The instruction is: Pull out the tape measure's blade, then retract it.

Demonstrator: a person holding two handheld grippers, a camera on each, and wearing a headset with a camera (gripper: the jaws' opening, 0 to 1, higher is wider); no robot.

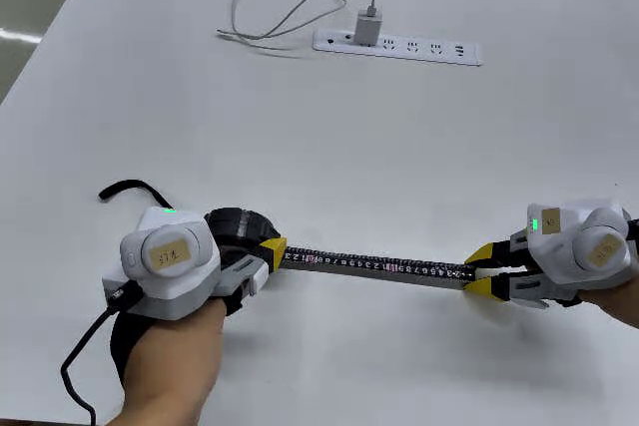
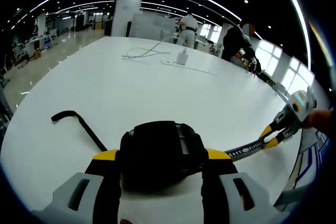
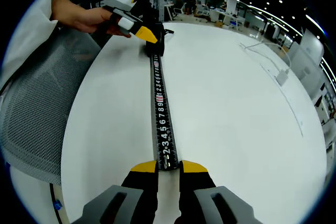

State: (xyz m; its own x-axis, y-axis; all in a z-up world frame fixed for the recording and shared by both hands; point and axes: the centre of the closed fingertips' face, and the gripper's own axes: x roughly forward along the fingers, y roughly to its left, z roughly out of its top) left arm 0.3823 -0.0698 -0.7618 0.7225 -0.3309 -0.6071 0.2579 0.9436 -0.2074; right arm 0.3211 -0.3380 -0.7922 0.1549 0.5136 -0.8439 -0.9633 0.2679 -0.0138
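1. The tape measure [image 1: 240, 231] is sitting on the table [image 1: 349, 147] near the person's side, with its black case caught between the left gripper's jaws.
2. Its blade [image 3: 160, 114] is running out of the case in a straight line toward the right, numbers facing up, staying close over the tabletop.
3. The left gripper [image 2: 161, 156] is clamping the case from both sides, its jaws spread only as wide as the case, yellow tips hugging the flanks. A hand [image 1: 170, 371] is holding this gripper from behind.
4. The right gripper [image 3: 168, 167] is pinching the blade's free end, with its jaws drawn almost together and only the blade tip between them.
5. A black strap [image 1: 130, 188] is lying curled on the table, to the left of the case.
6. Well beyond, toward the far side, a white power strip [image 1: 399, 46] is lying flat. A white charger [image 1: 367, 25] is plugged into it, and a cable [image 1: 290, 2] is looping away to the left.
7. In the left gripper view, people [image 2: 186, 27] are standing past the table's far end.
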